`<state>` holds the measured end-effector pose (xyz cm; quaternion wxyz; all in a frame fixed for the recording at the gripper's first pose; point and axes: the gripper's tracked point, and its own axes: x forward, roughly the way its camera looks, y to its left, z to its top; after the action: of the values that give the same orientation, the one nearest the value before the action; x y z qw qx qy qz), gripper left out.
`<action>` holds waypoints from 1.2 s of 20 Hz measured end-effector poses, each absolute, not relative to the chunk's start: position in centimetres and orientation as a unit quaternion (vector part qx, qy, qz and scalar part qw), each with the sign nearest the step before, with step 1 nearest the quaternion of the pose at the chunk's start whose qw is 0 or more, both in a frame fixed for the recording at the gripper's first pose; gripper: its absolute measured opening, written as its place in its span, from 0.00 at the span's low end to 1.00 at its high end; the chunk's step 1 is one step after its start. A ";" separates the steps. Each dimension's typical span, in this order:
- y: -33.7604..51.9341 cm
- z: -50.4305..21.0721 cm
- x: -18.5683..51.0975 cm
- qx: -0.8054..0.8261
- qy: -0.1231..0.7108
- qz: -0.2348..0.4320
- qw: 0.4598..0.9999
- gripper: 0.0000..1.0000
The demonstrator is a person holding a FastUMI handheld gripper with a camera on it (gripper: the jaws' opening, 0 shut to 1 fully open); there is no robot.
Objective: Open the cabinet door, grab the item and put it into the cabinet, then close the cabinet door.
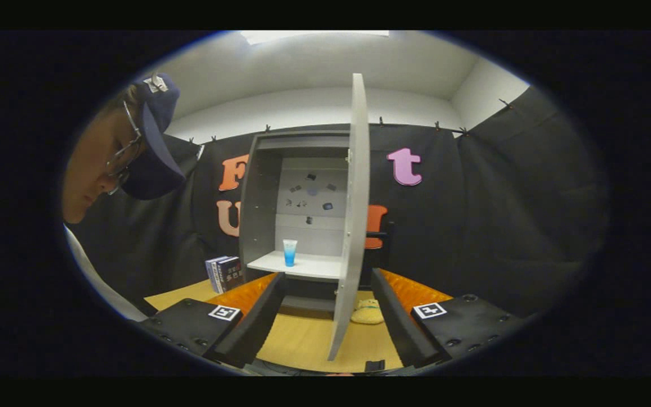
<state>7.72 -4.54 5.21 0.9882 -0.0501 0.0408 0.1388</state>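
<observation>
The gripper [325, 333] is held with its fingers spread wide apart and nothing between the pads; the free edge of the cabinet door [354, 226] stands in the gap between them, touching neither finger as far as can be told. The door is swung open, seen nearly edge-on, and hinged on the right side of the cabinet [260, 198]. A blue cup [290, 252] stands upright on the white shelf [303, 264] inside, near the left wall, well beyond the fingers. It is judged to be the item already placed, so that closing the door is the step left.

A yellow soft object [367, 312] lies on the wooden table [303, 339] just to the right of the door's lower edge, and a small stack of boxes [225, 273] stands at the left of the cabinet. A person [127, 152] leans in at the far left.

Several things could go wrong. If the door is pushed hard, the cabinet could be jolted and the light cup tipped over. If the push is made off-centre, a finger could slip past the thin edge and the door be left ajar. A finger could also be trapped as the door meets the frame.
</observation>
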 end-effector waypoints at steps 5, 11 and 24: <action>-10.6 4.6 11.8 -0.039 0.038 0.096 0.994 0.96; -13.1 4.1 15.0 0.008 0.055 0.099 0.993 0.96; -15.7 4.9 16.4 -0.011 0.040 0.036 0.998 0.98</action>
<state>16.45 -15.73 4.93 0.9985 -0.0112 0.0401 0.0360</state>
